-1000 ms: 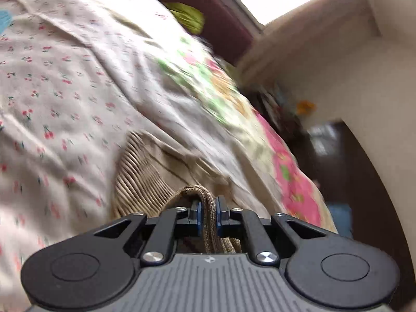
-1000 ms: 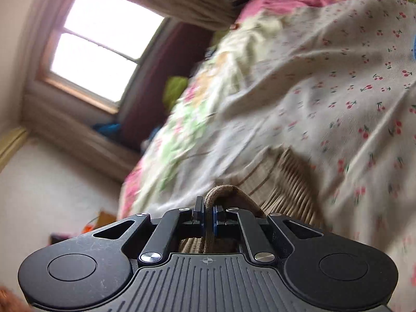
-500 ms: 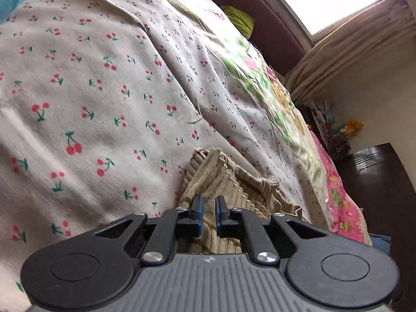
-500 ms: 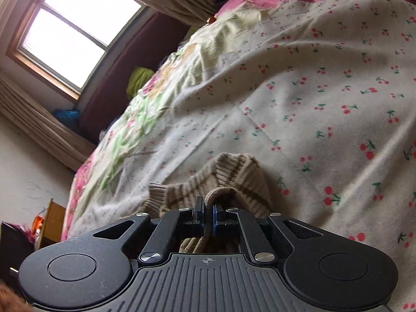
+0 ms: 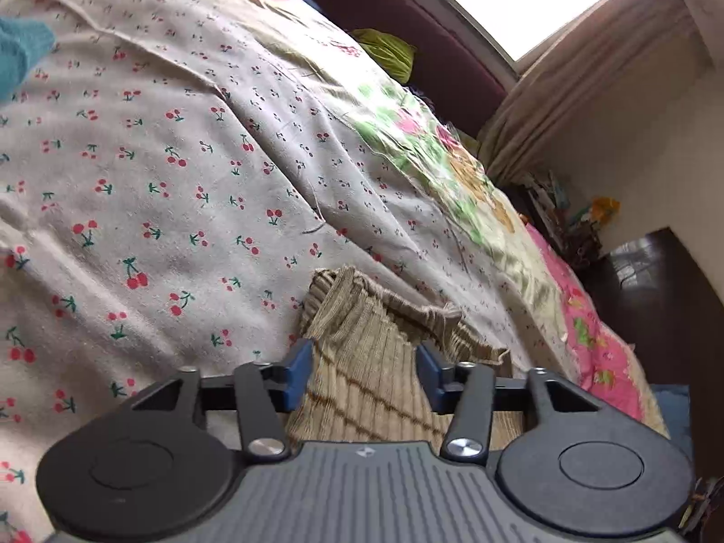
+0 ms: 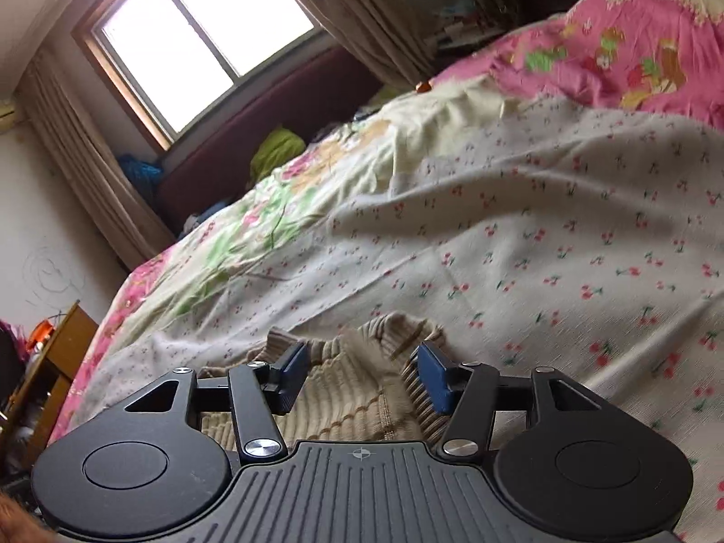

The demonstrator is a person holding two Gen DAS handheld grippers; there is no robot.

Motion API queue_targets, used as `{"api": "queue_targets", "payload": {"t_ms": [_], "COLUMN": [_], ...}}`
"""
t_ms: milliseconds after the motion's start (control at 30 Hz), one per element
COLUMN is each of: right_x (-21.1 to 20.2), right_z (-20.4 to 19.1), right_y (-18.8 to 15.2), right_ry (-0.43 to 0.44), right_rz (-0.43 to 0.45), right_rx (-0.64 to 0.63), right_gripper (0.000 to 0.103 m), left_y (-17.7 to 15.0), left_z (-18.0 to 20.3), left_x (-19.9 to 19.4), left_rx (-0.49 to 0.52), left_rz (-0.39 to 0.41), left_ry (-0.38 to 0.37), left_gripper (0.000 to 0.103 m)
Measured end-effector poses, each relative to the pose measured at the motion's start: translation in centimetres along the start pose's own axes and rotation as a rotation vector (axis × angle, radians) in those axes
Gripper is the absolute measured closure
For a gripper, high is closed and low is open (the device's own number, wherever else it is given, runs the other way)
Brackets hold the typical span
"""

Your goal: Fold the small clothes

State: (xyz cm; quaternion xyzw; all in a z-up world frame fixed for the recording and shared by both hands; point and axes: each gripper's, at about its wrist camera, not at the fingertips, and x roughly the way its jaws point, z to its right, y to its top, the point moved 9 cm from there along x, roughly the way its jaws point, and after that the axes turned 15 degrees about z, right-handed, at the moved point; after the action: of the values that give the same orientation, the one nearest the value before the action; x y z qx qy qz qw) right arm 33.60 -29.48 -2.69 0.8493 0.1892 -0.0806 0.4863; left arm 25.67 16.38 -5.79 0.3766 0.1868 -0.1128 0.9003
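A small beige ribbed knit garment point(image 5: 366, 362) with thin brown stripes lies on the cherry-print sheet point(image 5: 158, 190) of a bed. My left gripper point(image 5: 364, 369) hovers right over it, its jaws opening, the blue pads apart and clear of the cloth. In the right wrist view the same beige garment point(image 6: 357, 389) lies under my right gripper point(image 6: 359, 373), whose jaws are also opening, with knit fabric showing between the pads but not pinched. The garment's near part is hidden by both gripper bodies.
A pink and green floral quilt point(image 6: 633, 54) covers the bed's far side. A teal cloth point(image 5: 20, 54) lies at the left edge. A dark headboard point(image 6: 271, 131), a green bundle point(image 5: 389, 52), a window point(image 6: 203, 31) and a wooden cabinet point(image 6: 54, 362) surround the bed.
Both grippers were shut on folds of the beige garment; both have let go and stand open. The garment has come down to lie on the sheet.
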Motion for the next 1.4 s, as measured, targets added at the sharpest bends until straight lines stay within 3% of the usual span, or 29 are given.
{"api": "queue_targets", "payload": {"t_ms": [100,233,267,300,333,400,567,700,800,900,967,1067,1200,1267,1333,1400], "right_x": [0.2,1.5,1.9,2.4,2.9,3.5,3.3,1.3,0.3,1.1,2.4,4.7,7.3,7.8,7.8,7.4], "right_z": [0.0,-0.3,0.0,0.5,1.1,2.6,2.7,0.0,-3.8,-8.1,-10.6,-13.0,-13.6,-13.2,-13.1,-13.2], "right_y": [-0.3,-2.4,-2.9,-3.3,-3.7,-3.8,-3.0,-1.8,-1.6,-3.6,-5.5,-8.6,-11.8,-12.3,-12.1,-11.7], "right_ry": [0.007,-0.018,-0.053,-0.090,-0.123,-0.159,-0.175,-0.189,-0.119,0.032,0.106,0.142,0.116,0.081,0.064,0.074], "right_rz": [-0.017,-0.079,-0.098,-0.115,-0.132,-0.143,-0.142,-0.081,-0.039,-0.127,-0.192,-0.268,-0.345,-0.330,-0.315,-0.308], "right_rx": [-0.048,-0.209,-0.254,-0.288,-0.303,-0.278,-0.291,-0.412,-0.498,-0.449,-0.411,-0.402,-0.417,-0.443,-0.451,-0.438], "right_gripper": [0.048,0.051,0.056,0.076,0.083,0.083,0.083,0.075,0.072,0.063,0.062,0.062,0.063,0.072,0.094,0.100], "left_y": [-0.7,-1.8,-2.1,-2.5,-2.9,-3.3,-3.4,-3.1,-2.6,-2.0,-2.0,-2.6,-4.4,-5.0,-5.2,-5.2], "left_z": [-0.2,-0.1,-0.1,-0.2,-0.5,-1.2,-1.9,-1.4,-0.6,1.1,2.4,3.7,3.2,2.5,2.1,2.0], "left_x": [0.2,0.2,0.2,0.3,0.5,0.8,1.4,1.1,0.0,-1.1,-1.2,-0.7,0.1,0.2,0.2,0.2], "left_rx": [0.029,0.037,0.056,0.085,0.122,0.192,0.233,0.274,0.304,0.342,0.341,0.342,0.344,0.352,0.356,0.354], "left_rz": [-0.010,-0.024,-0.027,-0.030,-0.032,-0.023,-0.002,0.019,0.064,0.116,0.129,0.138,0.132,0.137,0.141,0.148], "left_ry": [0.025,0.027,0.035,0.054,0.083,0.146,0.175,0.206,0.226,0.205,0.172,0.144,0.146,0.154,0.152,0.140], "left_gripper": [0.037,0.037,0.036,0.036,0.036,0.037,0.036,0.036,0.037,0.037,0.036,0.036,0.036,0.036,0.035,0.034]}}
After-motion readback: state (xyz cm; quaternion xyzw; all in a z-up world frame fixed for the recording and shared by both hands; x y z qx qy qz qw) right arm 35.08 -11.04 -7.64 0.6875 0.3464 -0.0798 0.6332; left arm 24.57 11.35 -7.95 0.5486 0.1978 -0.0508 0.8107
